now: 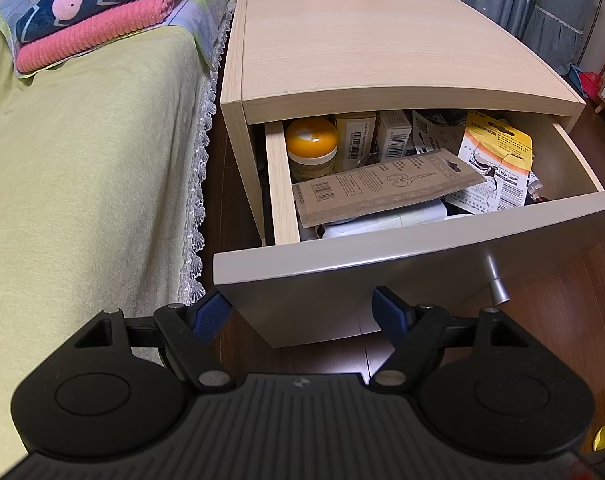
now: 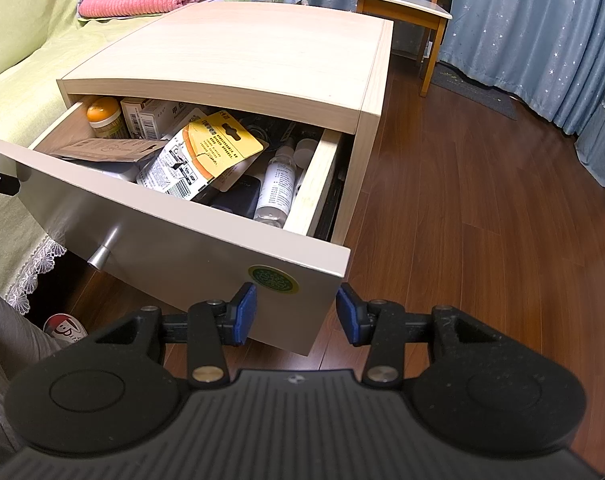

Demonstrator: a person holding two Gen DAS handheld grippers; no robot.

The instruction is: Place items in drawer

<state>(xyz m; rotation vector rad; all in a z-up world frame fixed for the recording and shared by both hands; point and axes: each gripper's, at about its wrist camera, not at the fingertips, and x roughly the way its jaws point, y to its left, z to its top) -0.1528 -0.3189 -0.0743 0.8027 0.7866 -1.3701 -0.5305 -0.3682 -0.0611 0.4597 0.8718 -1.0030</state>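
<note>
Left gripper jaws wide, nothing between them; blue pads level, aimed at the drawer front near its left corner, close to it but contact unclear. Right gripper jaws moderately wide, empty, straddling the front's lower right corner, left pad overlapping the panel just under a green round sticker; contact can't be confirmed. Both grippers held low, tilted slightly down, in front of the drawer.

Drawer pulled well out of the light wood nightstand, top of nightstand bare. Metal knob sticks out of the front, between the two grippers. Inside, packed: brown scissors card lying on top, left-centre; orange-lidded jar back left corner; small boxes at back; torn yellow-orange package centre-right; clear bottle along right wall. Little free room inside.

Bed with lace trim just beside nightstand's left side, narrow gap. Wood floor open to the right. Folded pink and navy blankets on bed. Chair behind nightstand.
</note>
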